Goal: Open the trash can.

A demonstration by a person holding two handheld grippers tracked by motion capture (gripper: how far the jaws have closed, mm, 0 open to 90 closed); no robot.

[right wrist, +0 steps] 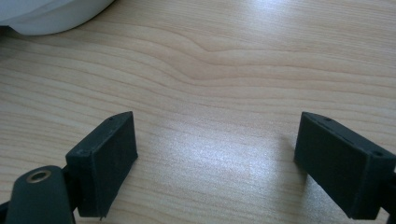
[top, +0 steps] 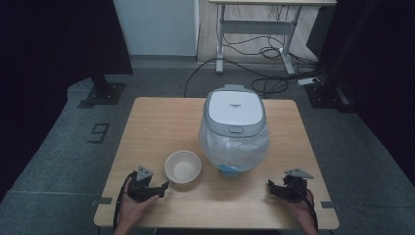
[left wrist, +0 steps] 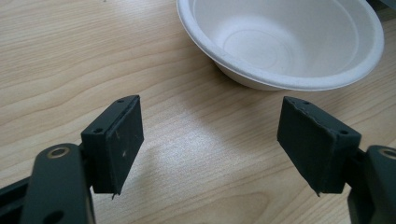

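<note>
High view: rice cooker [top: 234, 128] lid logo too small to read.

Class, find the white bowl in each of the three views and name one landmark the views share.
High view: the white bowl sits on the wooden table, near the front edge, left of the rice cooker, just ahead of the left gripper.
Left gripper view: the bowl is at upper right, beyond the open jaws.
Right gripper view: the bowl is not in it.
Shared landmark: the table's light wood grain.
</note>
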